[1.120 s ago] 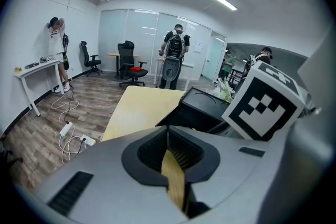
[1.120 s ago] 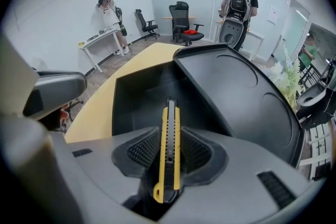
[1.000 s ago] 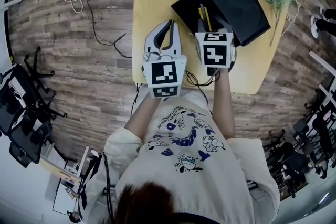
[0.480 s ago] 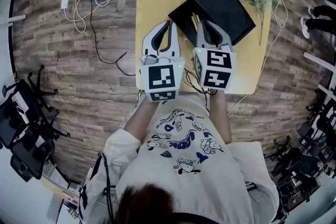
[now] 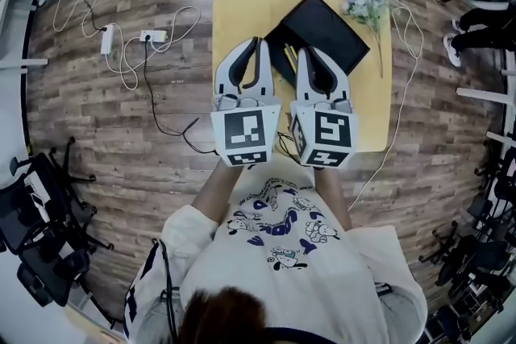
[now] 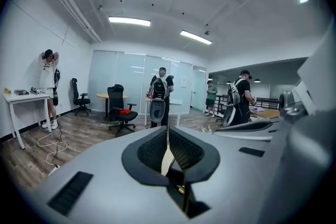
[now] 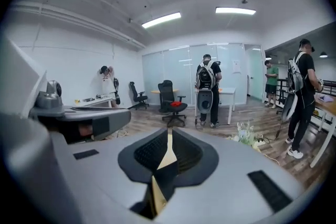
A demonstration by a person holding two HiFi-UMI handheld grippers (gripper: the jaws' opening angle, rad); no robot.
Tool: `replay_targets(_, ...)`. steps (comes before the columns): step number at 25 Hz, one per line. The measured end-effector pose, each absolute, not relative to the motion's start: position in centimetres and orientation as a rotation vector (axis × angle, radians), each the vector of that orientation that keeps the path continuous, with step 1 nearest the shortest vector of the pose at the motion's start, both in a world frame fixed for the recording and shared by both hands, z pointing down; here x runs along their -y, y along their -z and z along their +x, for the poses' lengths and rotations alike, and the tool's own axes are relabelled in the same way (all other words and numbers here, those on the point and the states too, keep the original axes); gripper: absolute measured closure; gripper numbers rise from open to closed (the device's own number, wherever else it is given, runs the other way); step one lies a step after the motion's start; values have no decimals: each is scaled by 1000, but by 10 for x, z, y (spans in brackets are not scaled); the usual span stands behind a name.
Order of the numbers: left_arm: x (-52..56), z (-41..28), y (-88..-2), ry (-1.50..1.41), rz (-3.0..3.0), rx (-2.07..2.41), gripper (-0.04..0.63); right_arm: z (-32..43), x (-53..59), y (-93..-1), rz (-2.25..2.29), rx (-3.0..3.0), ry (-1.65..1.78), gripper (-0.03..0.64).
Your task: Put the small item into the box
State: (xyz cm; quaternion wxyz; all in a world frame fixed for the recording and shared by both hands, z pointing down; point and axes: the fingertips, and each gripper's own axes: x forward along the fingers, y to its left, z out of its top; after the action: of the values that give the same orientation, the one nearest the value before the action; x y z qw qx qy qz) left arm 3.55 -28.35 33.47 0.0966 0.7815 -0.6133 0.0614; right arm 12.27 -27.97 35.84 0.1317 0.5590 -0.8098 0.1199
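Both hands hold their grippers high in front of the chest, well above the counter [image 5: 238, 0], with bare forearms reaching forward from the body. The left gripper [image 5: 256, 43] and the right gripper [image 5: 305, 54] lie parallel and just beside each other. The left marker cube [image 5: 246, 134] and the right marker cube [image 5: 324, 138] face the head camera. Each gripper view looks out almost level across the room, only slightly downward.

In the left gripper view, the left fingers [image 6: 151, 150] are pressed together tip to tip with nothing between them. In the right gripper view, the right fingers [image 7: 185, 152] have just been closing and now meet in the same way, leaving only a narrow slit and gripping nothing.

The small item [image 5: 288, 55], thin and yellow, lies inside the open black box [image 5: 326, 24] and shows in the gap between the two grippers. I cannot tell whether it is one piece or more. The box sits around the middle of the counter, nearer the right edge and turned at a slant to the edges. A bunch of pale flowers [image 5: 363, 2] lies by the far right corner, just beyond the box.
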Motion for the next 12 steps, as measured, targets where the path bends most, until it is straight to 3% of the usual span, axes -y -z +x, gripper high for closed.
replay_targets(12,266,33,-279,-70,2453,1877,571,119,255,-300,1784,2436,-134,571)
